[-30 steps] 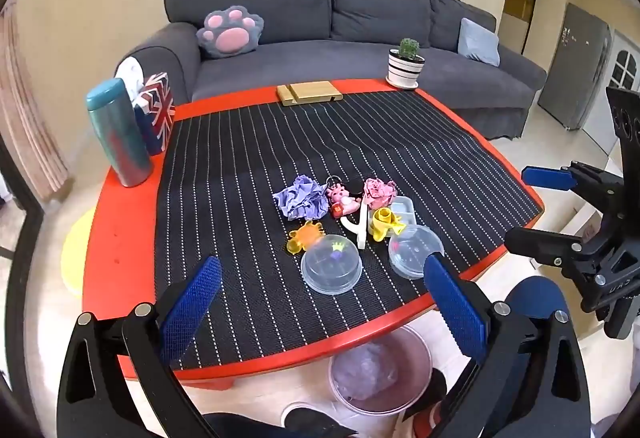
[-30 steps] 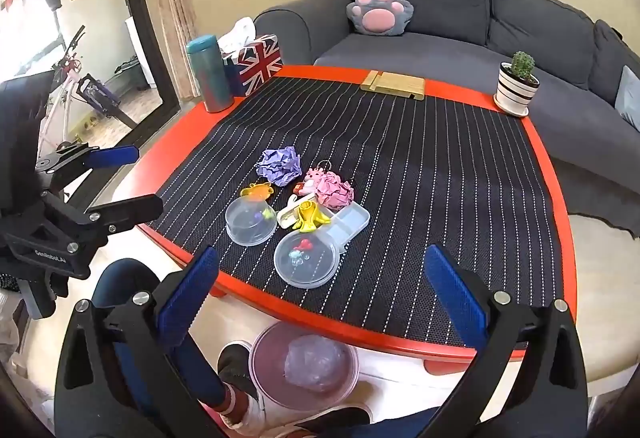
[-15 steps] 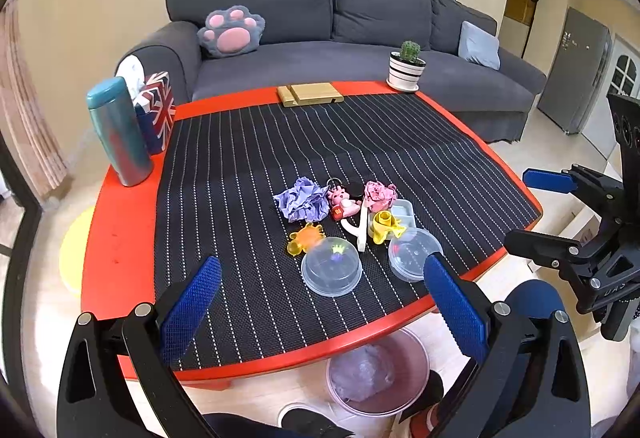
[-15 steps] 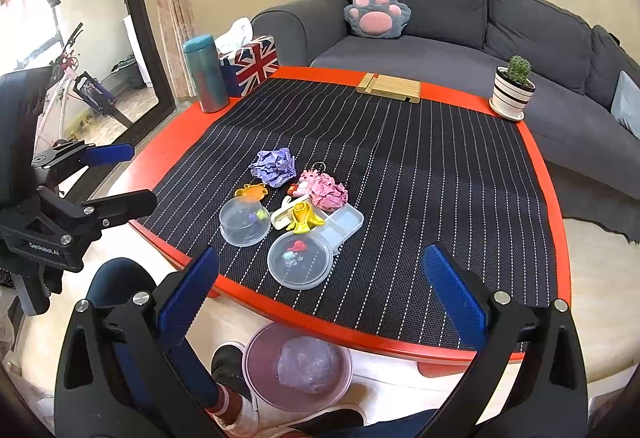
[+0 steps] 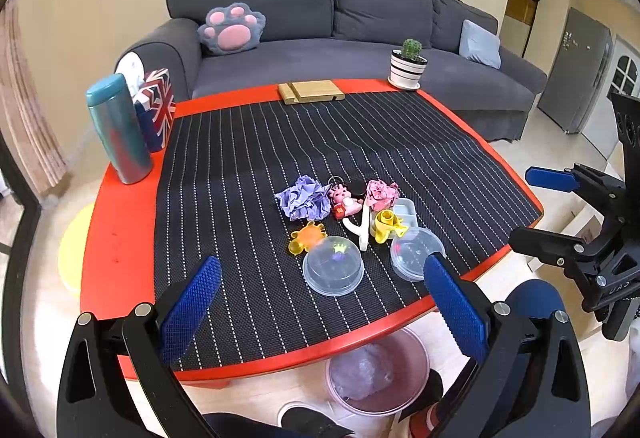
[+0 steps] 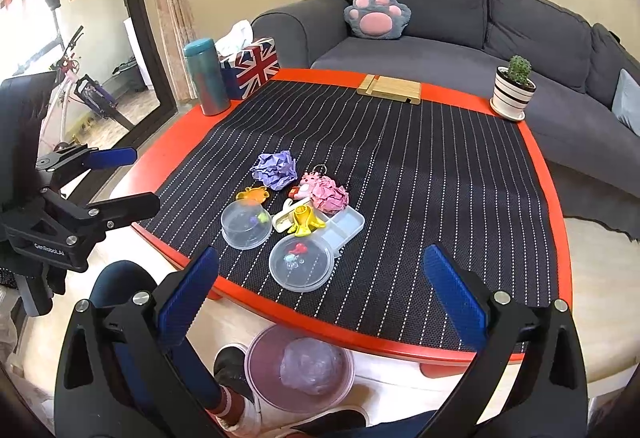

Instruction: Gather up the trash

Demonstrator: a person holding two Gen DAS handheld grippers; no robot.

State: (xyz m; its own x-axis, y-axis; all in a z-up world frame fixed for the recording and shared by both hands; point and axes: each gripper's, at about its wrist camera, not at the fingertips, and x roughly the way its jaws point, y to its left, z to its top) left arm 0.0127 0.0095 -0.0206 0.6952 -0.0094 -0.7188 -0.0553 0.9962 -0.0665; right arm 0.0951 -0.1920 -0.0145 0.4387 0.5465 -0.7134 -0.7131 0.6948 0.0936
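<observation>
A crumpled purple paper ball (image 5: 305, 196) (image 6: 276, 169) and a crumpled pink paper ball (image 5: 383, 193) (image 6: 330, 195) lie among small toys near the front edge of the striped mat. A pink trash bin (image 5: 378, 370) (image 6: 299, 368) with a crumpled wad inside stands on the floor under the table's front edge. My left gripper (image 5: 320, 302) is open and empty, held above the front edge. My right gripper (image 6: 318, 290) is open and empty, also near the front edge. Each gripper shows in the other's view, the right (image 5: 560, 205) and the left (image 6: 104, 177).
Two clear plastic lids (image 5: 333, 270) (image 5: 416, 253), a clear tray (image 6: 340, 226), yellow and orange toys and a pink keychain lie by the paper balls. A teal flask (image 5: 118, 127), tissue box (image 5: 158, 109), wooden stand (image 5: 311, 91) and potted cactus (image 5: 409, 63) stand at the table's far edges. A grey sofa stands behind.
Both grippers have shifted only slightly; the views drift a little. Nothing was picked up or let go.
</observation>
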